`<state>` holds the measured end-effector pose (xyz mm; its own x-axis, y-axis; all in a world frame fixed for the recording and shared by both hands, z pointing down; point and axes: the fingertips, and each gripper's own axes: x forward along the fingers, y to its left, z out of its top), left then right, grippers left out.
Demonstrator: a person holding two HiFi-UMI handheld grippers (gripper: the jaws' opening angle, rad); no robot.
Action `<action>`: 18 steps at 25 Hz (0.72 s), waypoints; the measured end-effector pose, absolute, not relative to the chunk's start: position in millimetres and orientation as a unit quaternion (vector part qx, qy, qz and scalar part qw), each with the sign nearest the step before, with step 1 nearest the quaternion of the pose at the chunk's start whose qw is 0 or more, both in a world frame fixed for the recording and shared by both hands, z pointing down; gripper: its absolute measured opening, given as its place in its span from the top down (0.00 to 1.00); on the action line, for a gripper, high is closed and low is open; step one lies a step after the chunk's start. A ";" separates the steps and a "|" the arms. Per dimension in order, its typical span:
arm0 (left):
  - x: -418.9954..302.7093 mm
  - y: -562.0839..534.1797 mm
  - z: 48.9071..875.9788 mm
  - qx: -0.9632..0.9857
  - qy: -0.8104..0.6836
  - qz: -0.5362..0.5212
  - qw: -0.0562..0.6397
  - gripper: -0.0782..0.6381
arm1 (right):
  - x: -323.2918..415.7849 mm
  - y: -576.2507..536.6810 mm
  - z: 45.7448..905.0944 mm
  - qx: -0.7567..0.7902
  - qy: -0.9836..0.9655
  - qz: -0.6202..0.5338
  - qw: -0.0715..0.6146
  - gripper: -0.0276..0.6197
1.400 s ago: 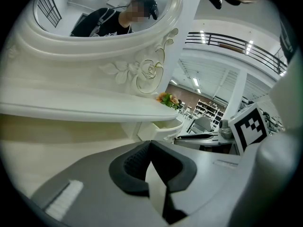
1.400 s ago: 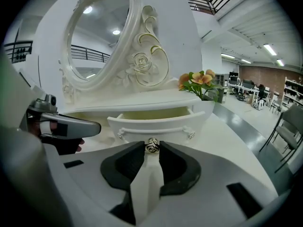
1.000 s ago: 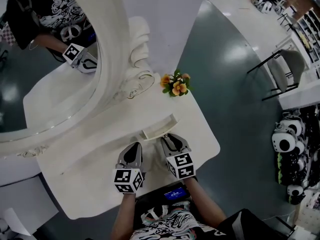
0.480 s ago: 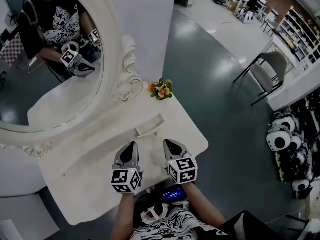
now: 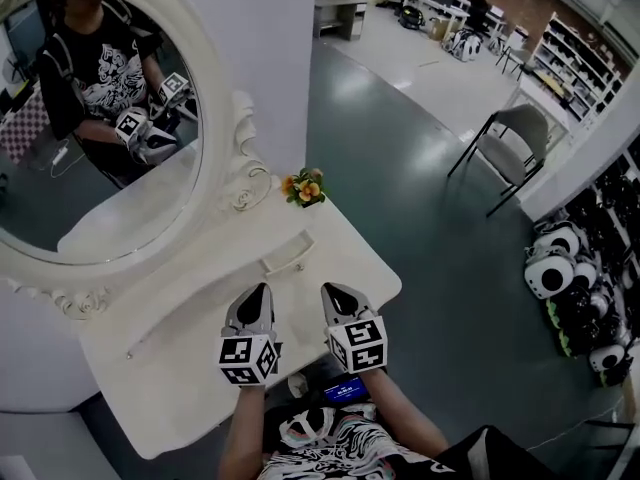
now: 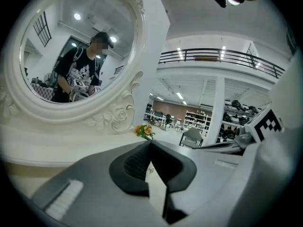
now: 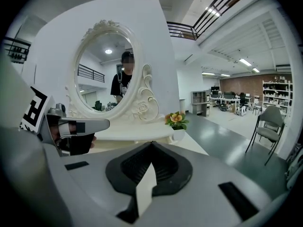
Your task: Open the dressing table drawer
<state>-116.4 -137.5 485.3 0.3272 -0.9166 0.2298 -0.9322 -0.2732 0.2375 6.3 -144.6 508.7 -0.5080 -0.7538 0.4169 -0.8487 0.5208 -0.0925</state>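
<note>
The white dressing table (image 5: 180, 368) stands below me with its oval mirror (image 5: 100, 138). A small shallow drawer (image 5: 288, 255) sits on the tabletop below the flowers (image 5: 304, 187); I cannot tell how far out it stands. My left gripper (image 5: 262, 288) and right gripper (image 5: 326, 288) hover side by side above the table's front part, a little short of the drawer and touching nothing. Both are shut and hold nothing. In the left gripper view the left gripper (image 6: 150, 143) points at the flowers (image 6: 144, 131). In the right gripper view the right gripper (image 7: 151, 144) points towards the mirror's base (image 7: 142, 109).
The mirror reflects the person and both grippers. A grey chair (image 5: 510, 133) stands on the green floor to the right. Panda toys (image 5: 560, 268) lie at the far right. A white wall (image 5: 260, 38) rises behind the table. A lit screen (image 5: 345, 390) sits at the person's waist.
Both grippers have lifted and drawn back from the drawer. The right gripper's jaws, apart near the drawer a second ago, have shut with nothing in them. The view takes in more of the room.
</note>
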 end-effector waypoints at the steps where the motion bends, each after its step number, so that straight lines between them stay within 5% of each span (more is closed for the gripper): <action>1: -115.1 -135.9 485.2 0.799 -0.579 0.024 0.165 0.89 | 7.9 -142.7 508.3 0.469 -0.856 0.143 0.164 0.95; 18: -114.1 -132.6 496.0 0.803 -0.571 0.018 0.169 0.89 | 9.4 -139.8 513.1 0.473 -0.855 0.139 0.159 0.96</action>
